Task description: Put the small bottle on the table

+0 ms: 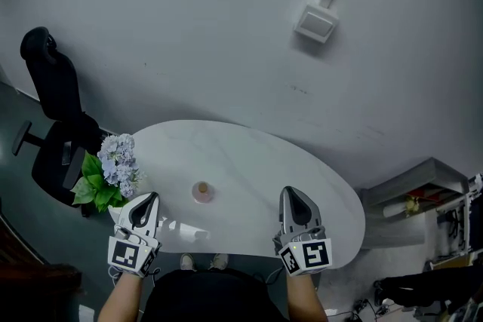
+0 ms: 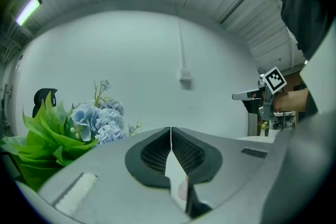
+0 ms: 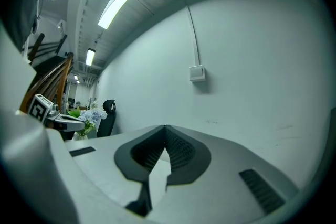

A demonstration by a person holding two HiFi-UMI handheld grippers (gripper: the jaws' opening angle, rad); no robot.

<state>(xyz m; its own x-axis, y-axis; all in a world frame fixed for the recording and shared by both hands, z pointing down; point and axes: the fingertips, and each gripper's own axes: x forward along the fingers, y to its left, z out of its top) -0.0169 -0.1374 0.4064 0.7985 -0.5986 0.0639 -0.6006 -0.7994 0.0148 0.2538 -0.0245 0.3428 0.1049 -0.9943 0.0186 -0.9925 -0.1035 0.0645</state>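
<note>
Open table [image 1: 260, 162] on the right — flowers [image 1: 115, 166] crowd the left.

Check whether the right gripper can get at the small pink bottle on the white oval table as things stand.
Probably yes. Only bare white oval table lies between the right gripper and the small pink bottle. Its fingers are shut, so they'd need opening first.

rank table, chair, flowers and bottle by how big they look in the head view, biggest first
1. table
2. chair
3. flowers
4. bottle
The chair stands on the floor, farther from the camera than the table top, so it probably looks smaller than it is.
</note>
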